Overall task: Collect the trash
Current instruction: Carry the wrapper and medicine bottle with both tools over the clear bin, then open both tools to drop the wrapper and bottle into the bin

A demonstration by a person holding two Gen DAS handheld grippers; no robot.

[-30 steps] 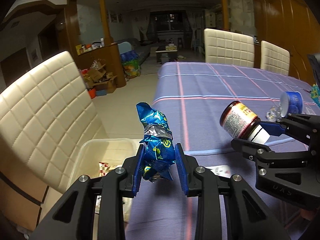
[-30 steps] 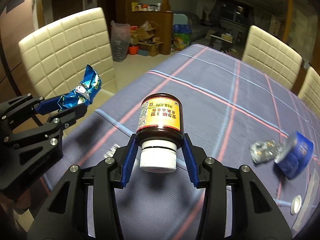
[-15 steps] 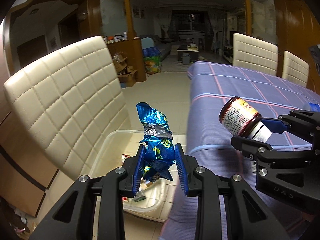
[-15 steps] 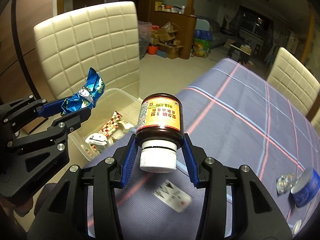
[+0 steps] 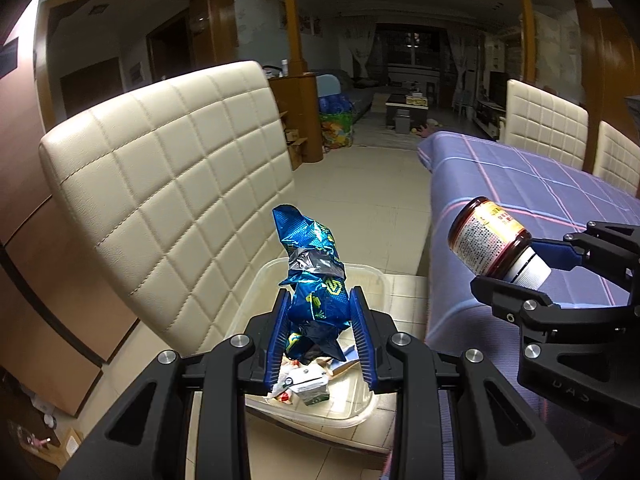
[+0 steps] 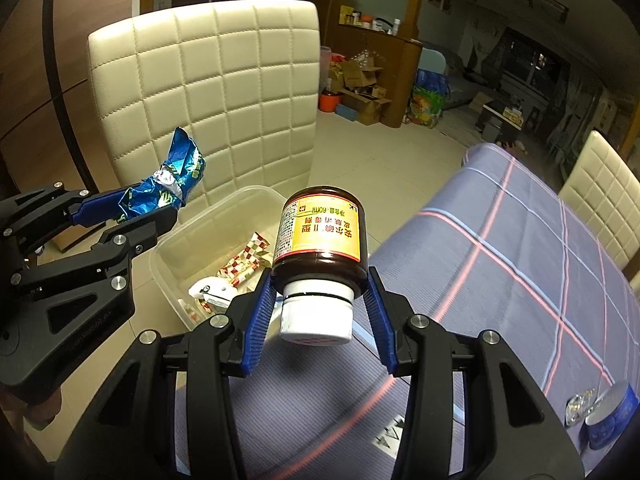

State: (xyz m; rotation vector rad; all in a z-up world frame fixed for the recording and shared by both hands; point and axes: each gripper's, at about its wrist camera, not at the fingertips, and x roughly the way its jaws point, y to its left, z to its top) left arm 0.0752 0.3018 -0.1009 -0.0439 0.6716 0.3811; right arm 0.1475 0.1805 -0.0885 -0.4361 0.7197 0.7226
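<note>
Left gripper (image 5: 320,336) clamped on crumpled blue wrapper (image 5: 312,280), lower centre of frame, directly over the clear plastic bin (image 5: 372,404) on the chair seat. Right gripper (image 6: 318,312) clamped on brown bottle (image 6: 320,232), white cap toward camera, frame centre, above the table edge (image 6: 500,280) beside the bin.

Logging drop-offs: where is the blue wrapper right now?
The blue wrapper is pinched in the left gripper, held above the clear bin on the chair seat, left of the table.

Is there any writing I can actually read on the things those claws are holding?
"60ml": upside down on the yellow label of the brown bottle; its Chinese characters are too unclear to quote.
Blue wrapper: green and yellow print, crumpled, unreadable.
Paper on the tablecloth: blurred marks, unreadable.
</note>
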